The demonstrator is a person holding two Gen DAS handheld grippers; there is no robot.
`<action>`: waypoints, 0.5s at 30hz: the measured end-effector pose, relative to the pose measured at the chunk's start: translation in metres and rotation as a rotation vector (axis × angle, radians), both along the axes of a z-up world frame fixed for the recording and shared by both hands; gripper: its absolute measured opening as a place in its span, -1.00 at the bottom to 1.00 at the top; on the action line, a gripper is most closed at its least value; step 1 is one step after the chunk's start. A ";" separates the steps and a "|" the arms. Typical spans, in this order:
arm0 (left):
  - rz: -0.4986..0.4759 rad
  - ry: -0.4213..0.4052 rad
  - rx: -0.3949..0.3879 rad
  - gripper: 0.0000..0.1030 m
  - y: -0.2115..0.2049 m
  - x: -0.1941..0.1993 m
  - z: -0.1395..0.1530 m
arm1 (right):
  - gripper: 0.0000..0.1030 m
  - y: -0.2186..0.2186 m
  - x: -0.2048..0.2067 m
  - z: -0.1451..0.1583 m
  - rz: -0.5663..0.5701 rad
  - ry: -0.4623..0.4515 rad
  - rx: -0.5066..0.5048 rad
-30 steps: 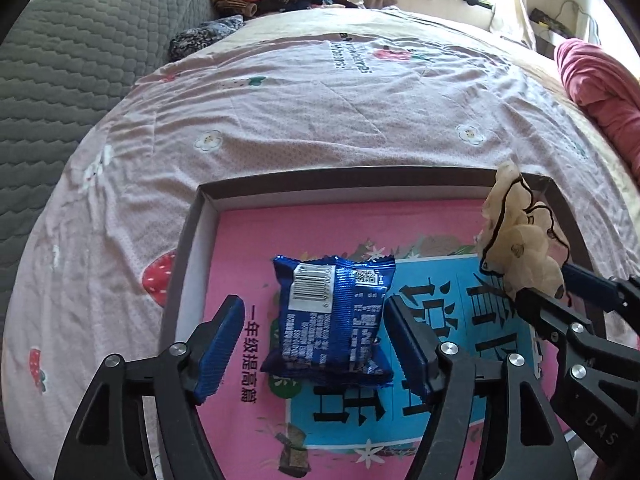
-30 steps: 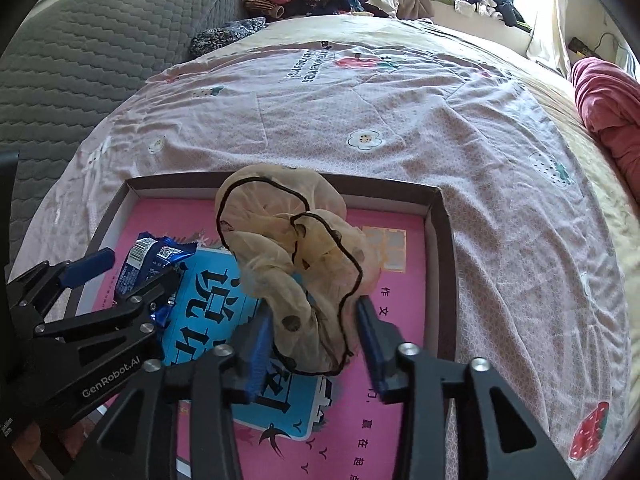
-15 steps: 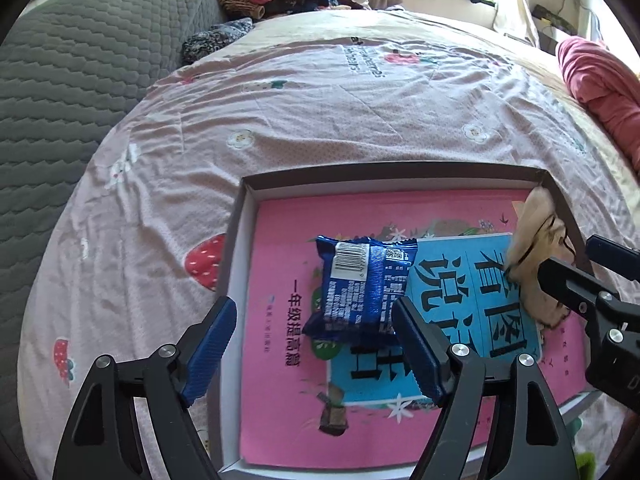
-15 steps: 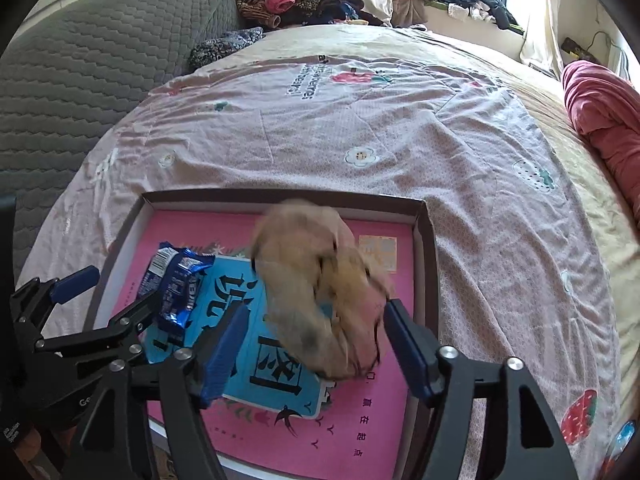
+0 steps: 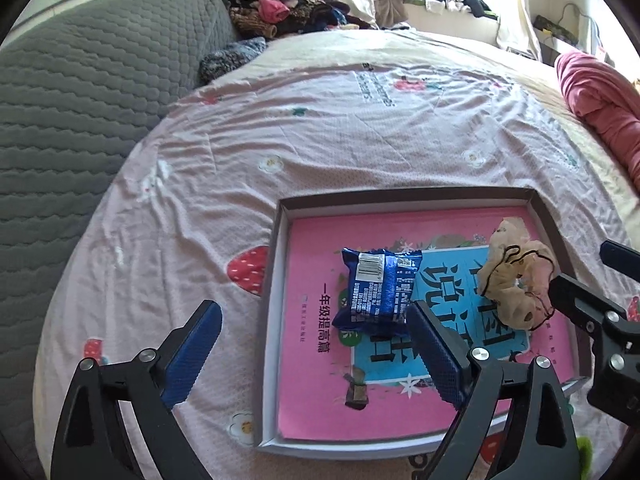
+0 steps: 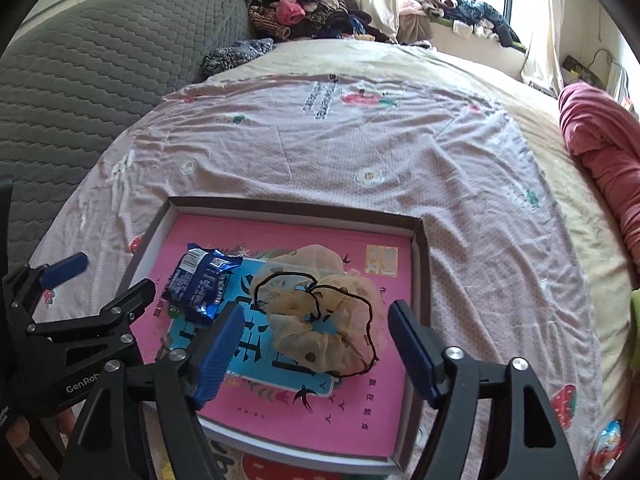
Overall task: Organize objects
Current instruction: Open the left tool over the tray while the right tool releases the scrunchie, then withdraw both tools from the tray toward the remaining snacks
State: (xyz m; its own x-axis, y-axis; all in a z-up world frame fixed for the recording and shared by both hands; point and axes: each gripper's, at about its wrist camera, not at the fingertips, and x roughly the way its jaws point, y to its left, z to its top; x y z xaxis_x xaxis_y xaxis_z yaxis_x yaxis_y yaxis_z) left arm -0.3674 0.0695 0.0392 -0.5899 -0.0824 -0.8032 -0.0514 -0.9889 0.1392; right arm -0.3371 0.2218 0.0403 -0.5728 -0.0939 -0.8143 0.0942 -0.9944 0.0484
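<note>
Objects for tidying sat in a shallow box (image 5: 276,280) on the bed (image 5: 340,140), which was covered by a pink sheet printed with strawberries and flowers. A grey quilted cover (image 5: 88,80) rose along the bed's left side, a heap of clothes (image 6: 304,12) lay at the far end by the window, and a red blanket (image 6: 600,136) bunched on the right. Inside the box a pink book (image 5: 312,400) with a blue title panel filled nearly the whole floor. On the book lay a beige scrunchie (image 6: 320,320) edged in black, toward the right, and a blue snack packet (image 5: 378,290) toward the left (barcode side up), the two close but apart. The left gripper (image 5: 316,354) hung above the box's left wall, its jaws spread wide and having just been opening; the packet lay beyond the right jaw's tip, touched by neither pad. The right gripper (image 6: 320,346) hovered over the scrunchie, its jaws also wide and having just been opening, with the scrunchie lying loose on the book below the gap and free of both pads.
</note>
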 end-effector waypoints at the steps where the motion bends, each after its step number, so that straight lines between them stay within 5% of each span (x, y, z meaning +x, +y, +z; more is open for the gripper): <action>1: 0.000 0.002 0.006 0.83 -0.001 0.002 0.003 | 0.59 0.000 0.003 0.004 0.001 0.007 0.002; 15: -0.029 0.010 0.068 0.83 -0.006 0.066 0.042 | 0.82 0.007 0.069 0.047 -0.013 0.039 -0.033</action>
